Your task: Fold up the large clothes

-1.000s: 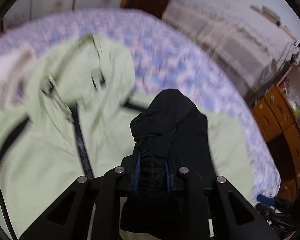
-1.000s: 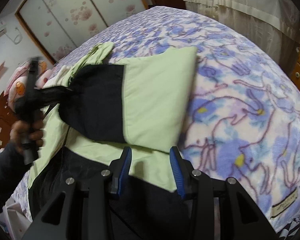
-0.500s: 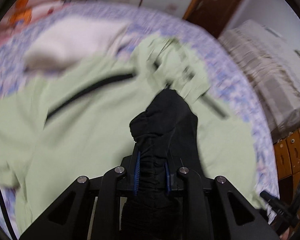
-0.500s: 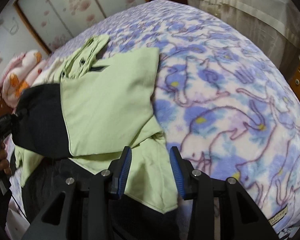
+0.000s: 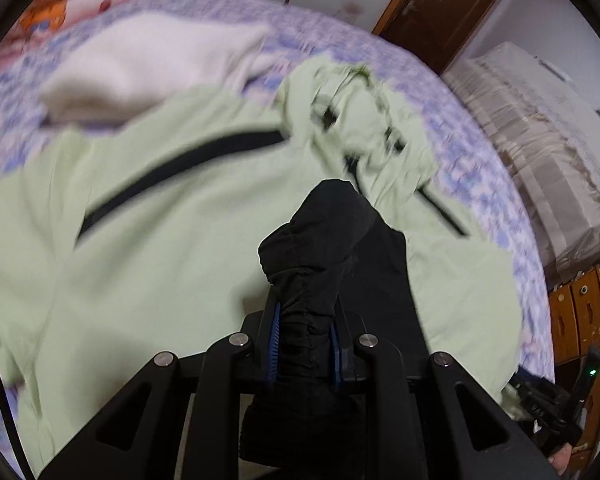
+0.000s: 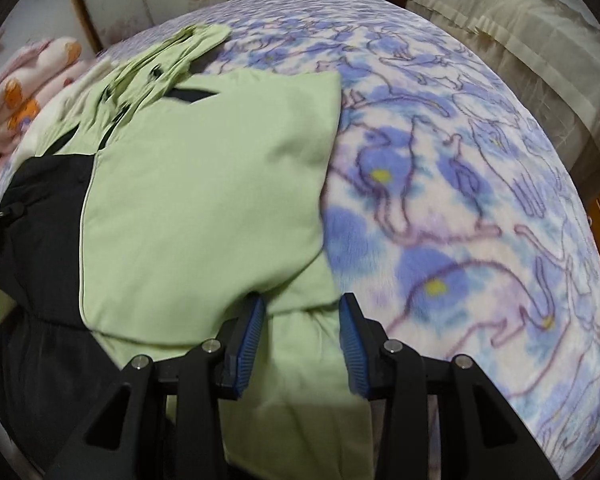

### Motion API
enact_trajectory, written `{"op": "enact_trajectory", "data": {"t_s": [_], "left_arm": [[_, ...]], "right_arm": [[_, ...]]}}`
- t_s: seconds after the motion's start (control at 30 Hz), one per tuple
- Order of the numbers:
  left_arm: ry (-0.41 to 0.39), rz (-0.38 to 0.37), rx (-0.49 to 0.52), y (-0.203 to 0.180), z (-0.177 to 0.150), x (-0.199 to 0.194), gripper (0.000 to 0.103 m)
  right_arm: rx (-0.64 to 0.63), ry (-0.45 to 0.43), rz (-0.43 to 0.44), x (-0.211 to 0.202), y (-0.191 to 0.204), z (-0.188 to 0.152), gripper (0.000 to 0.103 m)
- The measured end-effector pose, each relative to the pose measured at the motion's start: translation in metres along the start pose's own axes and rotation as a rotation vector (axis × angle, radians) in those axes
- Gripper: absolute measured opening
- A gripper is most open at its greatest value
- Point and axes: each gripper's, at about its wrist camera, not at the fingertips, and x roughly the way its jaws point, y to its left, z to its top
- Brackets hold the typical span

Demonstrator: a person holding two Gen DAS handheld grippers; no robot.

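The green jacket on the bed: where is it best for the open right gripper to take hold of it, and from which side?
Probably at the jacket's near corner, where the light green edge lies between the open fingers of the right gripper. Come from above, pointing down over the blanket side: the cloth there is thin, free and flat. The left gripper is shut on the black cuff.

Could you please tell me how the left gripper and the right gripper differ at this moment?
The left gripper is shut on the black cuff of the jacket's sleeve, while the right gripper stands open with nothing pinched. The left gripper's jaws sit close together; the right gripper's jaws are set well apart over the green jacket. Both have blue pads and point down at the jacket on the bed.
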Motion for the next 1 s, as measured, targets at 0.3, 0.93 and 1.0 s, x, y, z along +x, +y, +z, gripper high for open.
{"op": "enact_trajectory", "data": {"t_s": [0.3,0.93,1.0], "left_arm": [[0.139,0.096,0.001,0.018,0.018,0.057,0.031],[0.156,-0.008,0.02,0.026,0.054,0.078,0.029],[0.114,0.027,0.058,0.015,0.056,0.072,0.028]], "right_arm": [[-0.022,0.008,-0.036,0.004,0.003,0.004,0.026],[0.347,0.046,0.245,0.072,-0.053,0.119,0.057],[0.265,0.043,0.196,0.074,-0.042,0.129,0.009]]}}
